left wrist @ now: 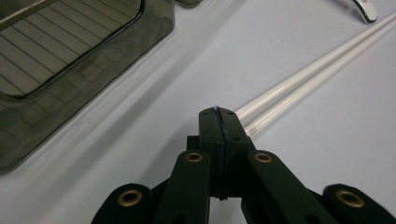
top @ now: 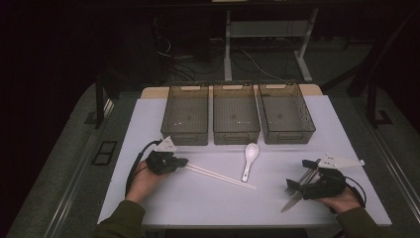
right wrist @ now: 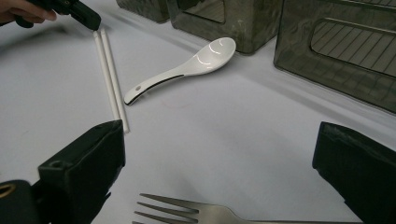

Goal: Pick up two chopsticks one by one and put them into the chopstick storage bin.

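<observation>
Chopsticks flat on white surface, just left of white spoon, in front of middle bin. Left tool jaws together, tip at near end of chopsticks, nothing visibly clamped. Right tool jaws wide apart, well right of spoon, straddling fork; knife alongside.
</observation>
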### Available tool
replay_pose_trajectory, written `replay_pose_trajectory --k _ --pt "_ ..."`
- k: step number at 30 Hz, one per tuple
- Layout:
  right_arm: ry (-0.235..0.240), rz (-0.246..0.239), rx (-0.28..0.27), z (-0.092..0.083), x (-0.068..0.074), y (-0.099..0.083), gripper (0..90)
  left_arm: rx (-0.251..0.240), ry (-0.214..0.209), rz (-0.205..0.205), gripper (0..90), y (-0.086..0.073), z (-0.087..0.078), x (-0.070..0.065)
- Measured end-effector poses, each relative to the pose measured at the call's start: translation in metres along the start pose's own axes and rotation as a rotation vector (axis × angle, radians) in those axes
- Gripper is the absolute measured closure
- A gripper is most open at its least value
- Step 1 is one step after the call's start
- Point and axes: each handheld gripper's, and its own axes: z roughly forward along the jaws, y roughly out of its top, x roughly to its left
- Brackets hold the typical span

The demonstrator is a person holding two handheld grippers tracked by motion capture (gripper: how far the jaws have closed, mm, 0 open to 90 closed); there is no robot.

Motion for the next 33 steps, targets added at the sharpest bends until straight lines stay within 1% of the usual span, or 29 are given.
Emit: replay_pose_trajectory --k 4,5,9,12,14,15,19,22,24,25,26,27,33 --pt "0.0 -0.001 0.0 0.0 0.0 0.0 2.4 0.007 -0.001 -0.002 89.0 -0.002 -0.001 -0.002" --pt "0.0 -0.002 -0.001 0.0 0.0 0.0 2.4 0.007 0.002 0.004 89.0 -0.003 -0.002 -0.002" --pt "-0.001 -0.001 -0.002 0.0 0.0 0.0 2.4 -0.001 0.003 -0.006 89.0 -0.004 -0.003 -0.002" --pt "-0.001 -0.001 -0.002 -0.001 0.0 0.0 2.4 0.002 0.002 0.005 89.0 -0.004 -0.004 -0.001" --pt "-0.002 -0.001 -0.002 -0.001 0.0 0.0 2.4 -0.014 -0.004 -0.006 88.9 -0.003 -0.006 -0.001" --pt "-0.001 0.0 -0.002 -0.001 0.0 0.0 2.4 -0.028 -0.014 -0.007 88.8 -0.003 -0.007 0.0" --pt "0.0 0.0 0.001 0.0 0.0 0.0 2.4 -0.048 -0.017 -0.008 88.7 -0.003 -0.009 0.003" --pt "-0.001 0.0 0.002 0.0 0.0 0.0 2.4 -0.04 -0.018 -0.001 88.7 -0.002 -0.005 0.003" --pt "-0.001 0.0 0.002 0.0 0.0 0.0 2.4 -0.037 -0.019 -0.003 88.8 -0.001 -0.003 0.003" --pt "-0.001 0.0 0.003 0.0 0.0 0.0 2.4 -0.024 -0.022 0.005 88.8 -0.001 0.0 0.002" --pt "-0.001 0.0 0.003 0.0 0.0 0.0 2.4 -0.02 -0.023 0.004 88.8 -0.001 0.001 0.001" --pt "-0.001 0.0 0.003 0.0 0.0 0.0 2.4 -0.014 -0.025 0.01 88.8 -0.001 0.002 0.001" --pt "0.0 -0.001 0.002 0.0 0.0 0.0 2.4 -0.003 -0.029 0.008 88.9 -0.002 0.002 0.001"
